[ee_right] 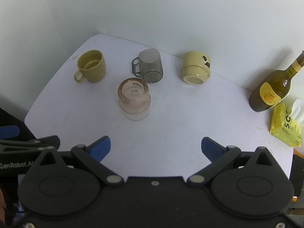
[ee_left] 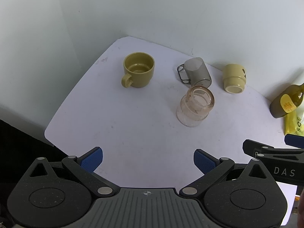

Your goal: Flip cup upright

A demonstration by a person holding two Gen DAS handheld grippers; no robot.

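Note:
Several cups stand on the white table [ee_left: 133,133]. An olive mug [ee_left: 138,72] [ee_right: 91,66] stands upright at the left. A smoky grey plastic cup [ee_left: 196,71] [ee_right: 151,66] lies tipped with its handle to the left. A pinkish clear glass [ee_left: 195,106] [ee_right: 134,98] stands upside down in front of it. A cream mug [ee_left: 234,78] [ee_right: 195,67] lies on its side at the right. My left gripper [ee_left: 148,160] and right gripper [ee_right: 155,149] are open and empty, hovering near the table's front, well short of the cups.
An olive-green bottle [ee_right: 273,87] [ee_left: 286,102] with a yellow label stands at the right, next to a yellow tissue pack [ee_right: 285,127] [ee_left: 294,123]. White walls close the back corner. The table's left edge drops to a dark floor.

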